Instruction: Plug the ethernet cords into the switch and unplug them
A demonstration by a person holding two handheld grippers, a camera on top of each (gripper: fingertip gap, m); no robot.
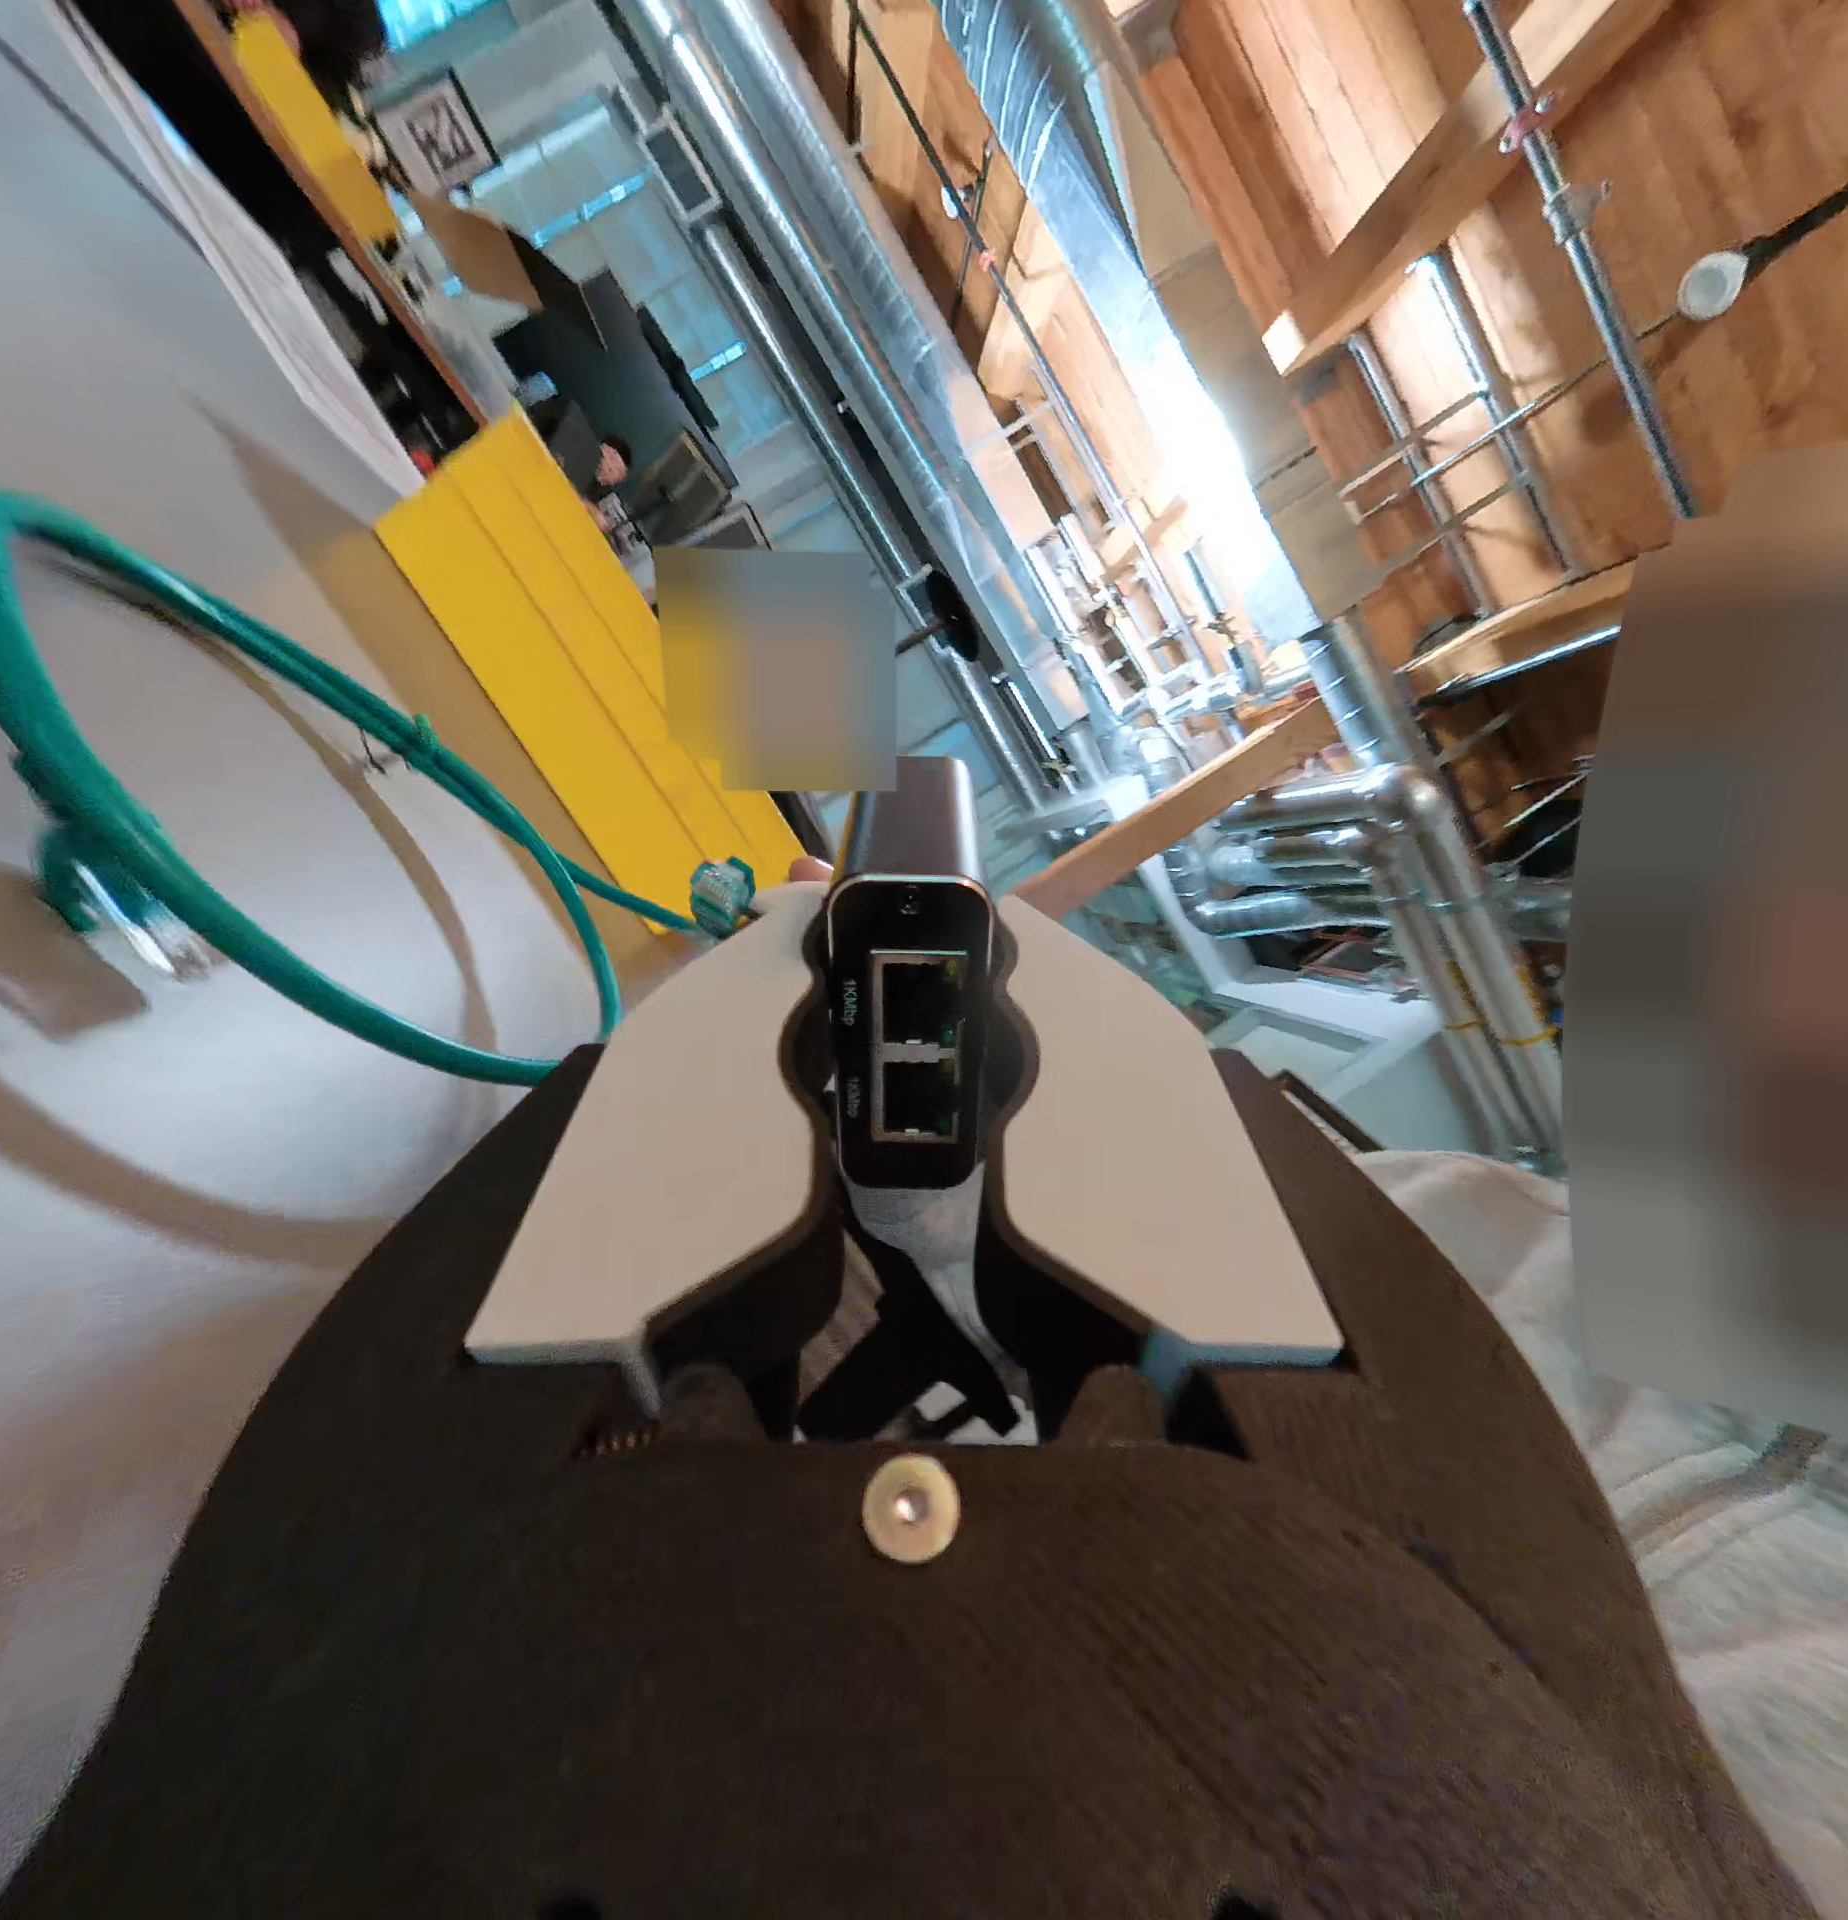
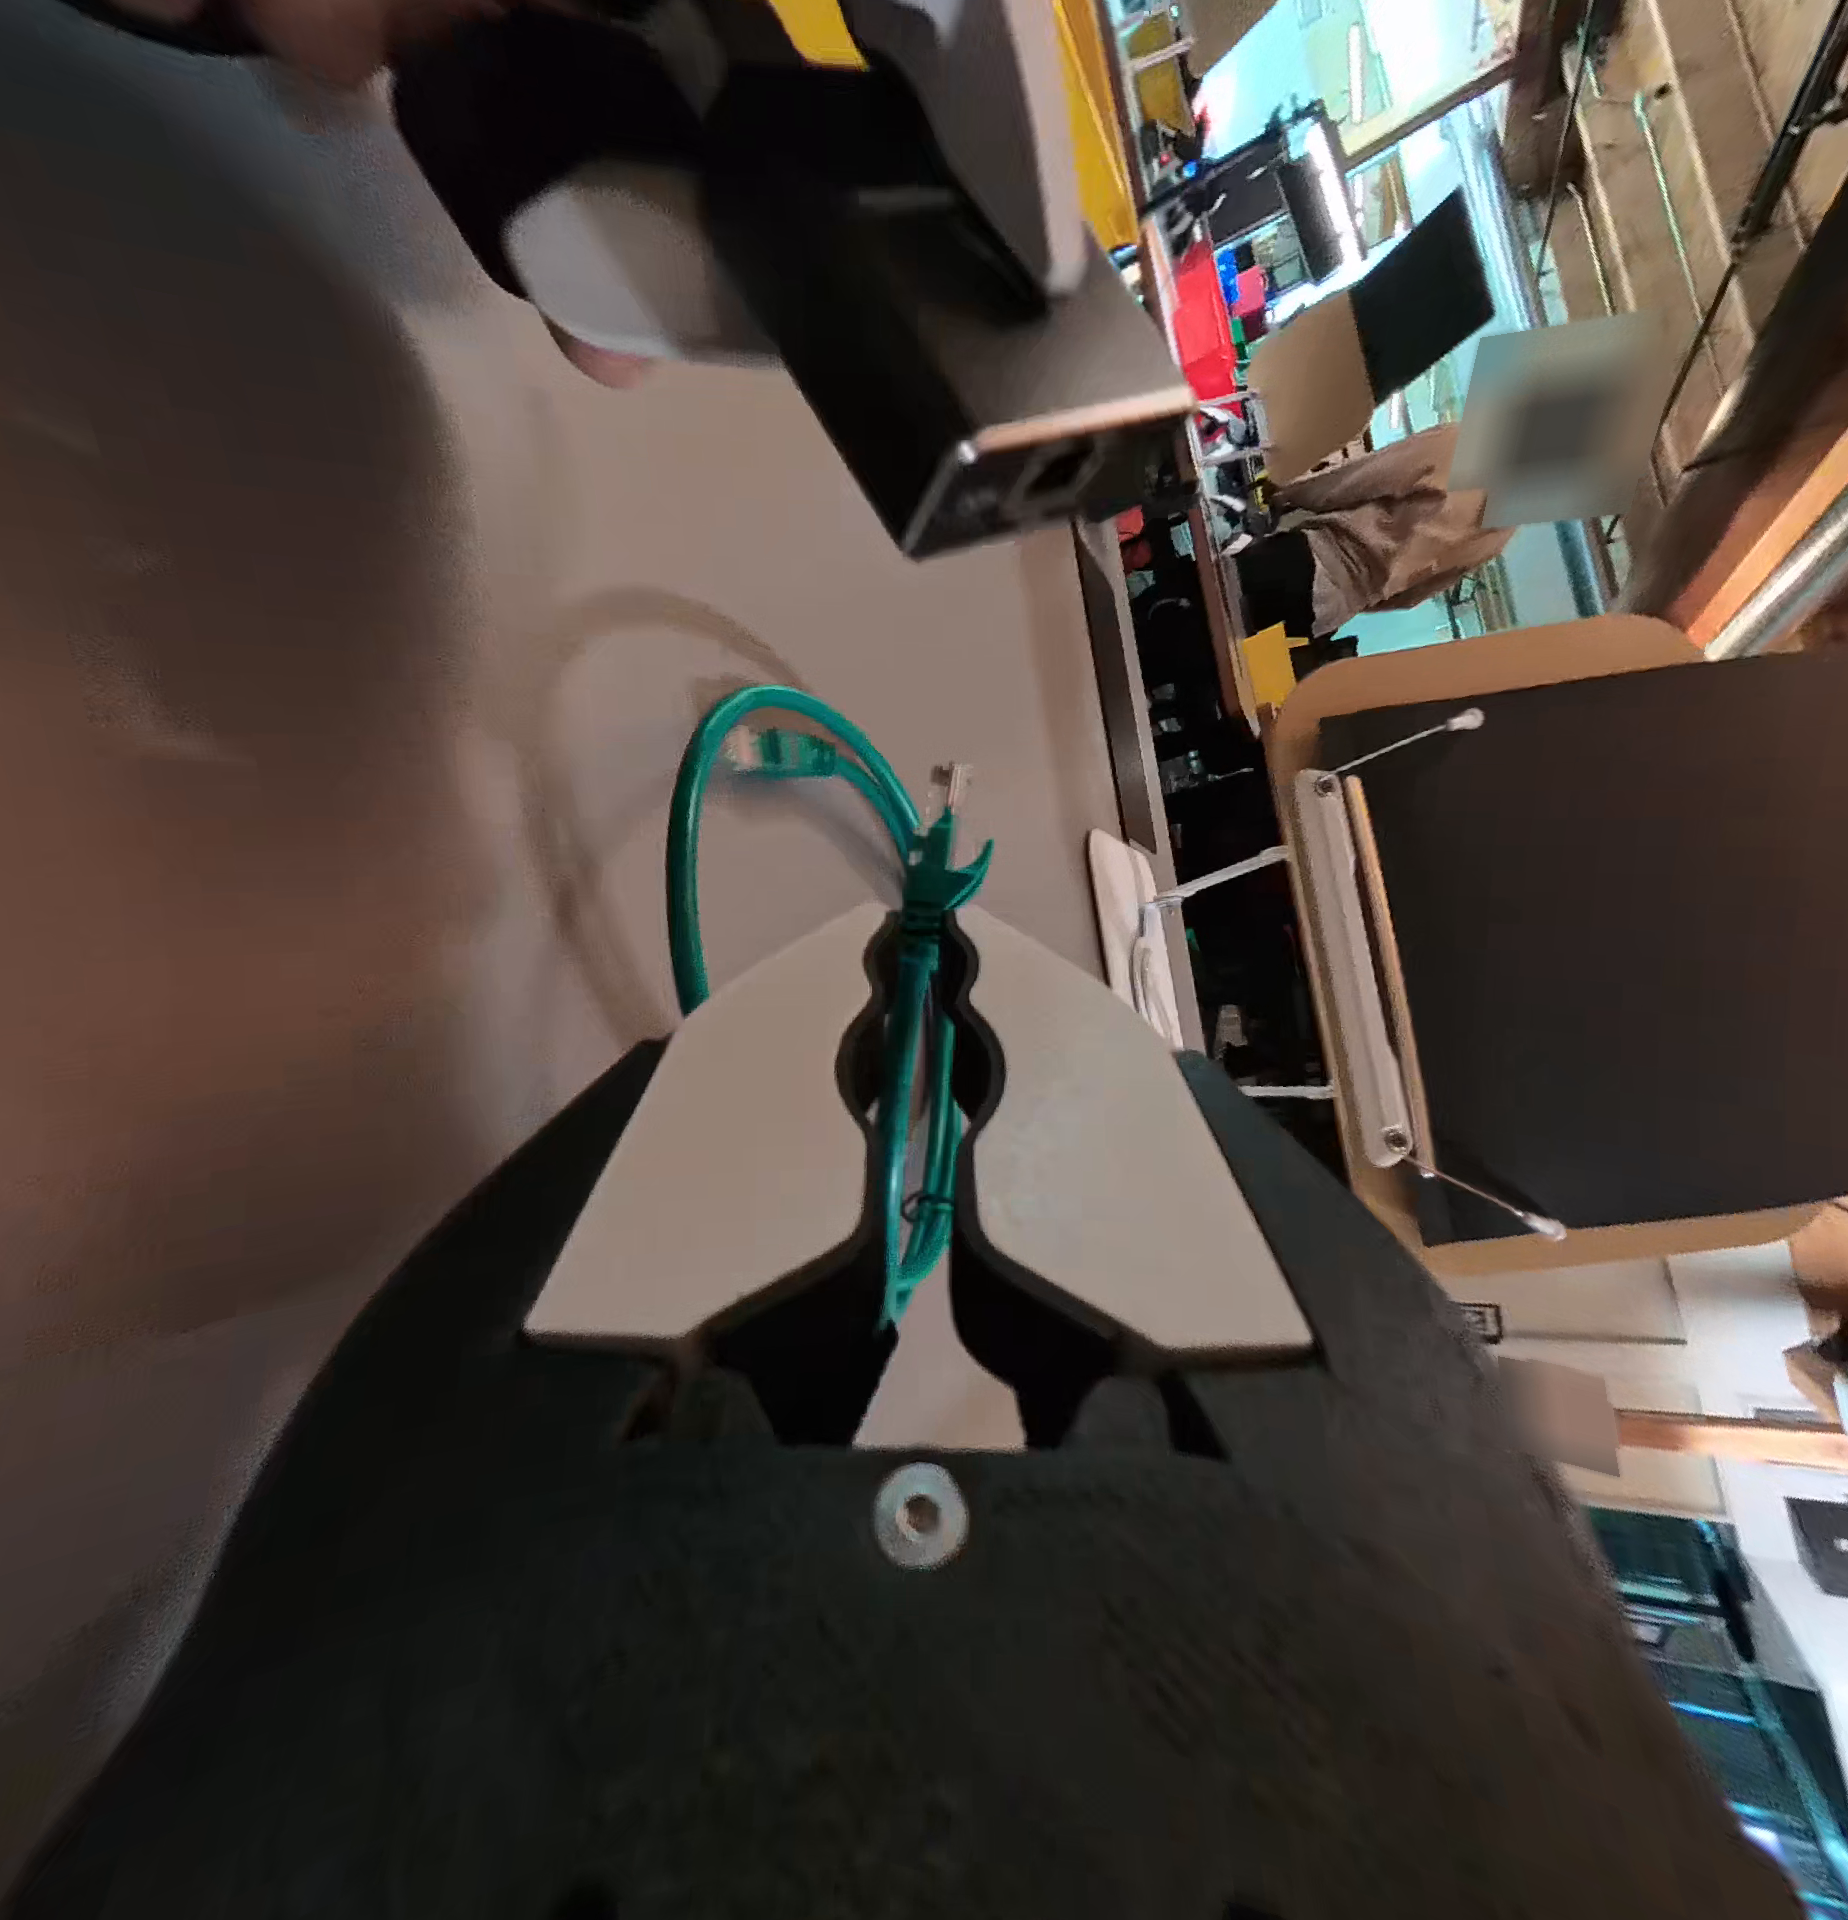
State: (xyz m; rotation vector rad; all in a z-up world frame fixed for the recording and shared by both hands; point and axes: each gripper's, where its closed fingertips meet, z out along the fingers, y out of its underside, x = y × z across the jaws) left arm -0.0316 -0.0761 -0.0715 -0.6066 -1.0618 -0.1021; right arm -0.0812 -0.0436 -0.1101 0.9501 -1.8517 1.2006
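we see the left gripper (image 1: 912,1023) clamped on the switch (image 1: 907,1049), held off the table (image 1: 276,1039), both ports empty. the right gripper (image 2: 922,1023) pinches the green cord (image 2: 915,1101) just behind its plug (image 2: 949,790), which seems unplugged.

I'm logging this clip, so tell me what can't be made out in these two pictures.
- Switch rear: left wrist view, hidden by its own body and a blur patch.
- Switch ports: right wrist view, motion-blurred, too small to tell if empty.
- Cord far plug: right wrist view, motion-blurred.
- Cord left loop: left wrist view, cut off by the edge.
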